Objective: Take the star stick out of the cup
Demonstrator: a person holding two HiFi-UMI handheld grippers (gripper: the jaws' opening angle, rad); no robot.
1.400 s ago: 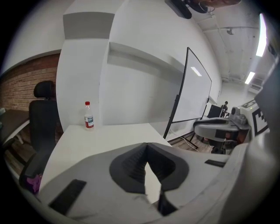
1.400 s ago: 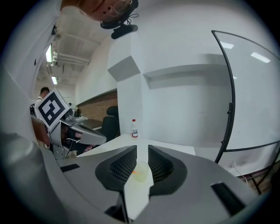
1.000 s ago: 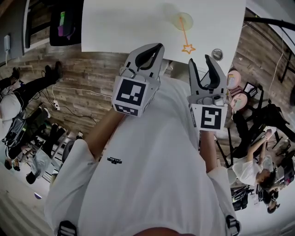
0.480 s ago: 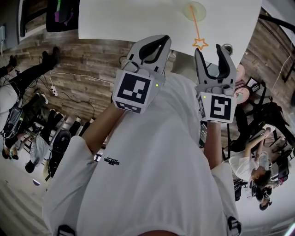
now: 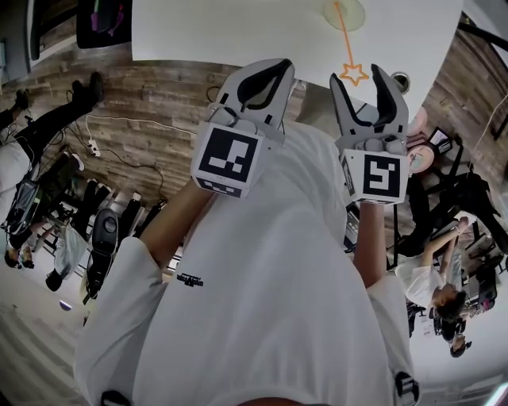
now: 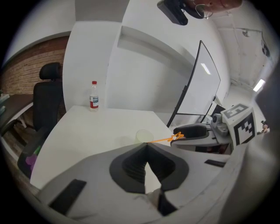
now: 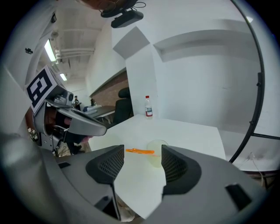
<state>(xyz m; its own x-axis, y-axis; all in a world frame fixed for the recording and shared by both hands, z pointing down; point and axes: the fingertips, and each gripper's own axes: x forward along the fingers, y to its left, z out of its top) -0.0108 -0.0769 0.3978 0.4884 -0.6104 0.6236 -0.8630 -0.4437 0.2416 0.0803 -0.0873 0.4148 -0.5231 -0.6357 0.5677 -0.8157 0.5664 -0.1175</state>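
The star stick (image 5: pixel 347 49) leans out of the cup (image 5: pixel 344 11) on the table (image 5: pixel 230 32), and the top edge of the head view cuts the cup off. The left gripper (image 6: pixel 146 145) is closed and empty. The right gripper (image 7: pixel 141 164) is opening with nothing between its jaws.

The stick (image 5: pixel 345 44) stands in the cup (image 5: pixel 344 12) on the table (image 5: pixel 238 32), leaning toward its near edge; the bottle (image 6: pixel 93 95) stands at the far edge, the chair (image 6: pixel 48 100) off the table's far left
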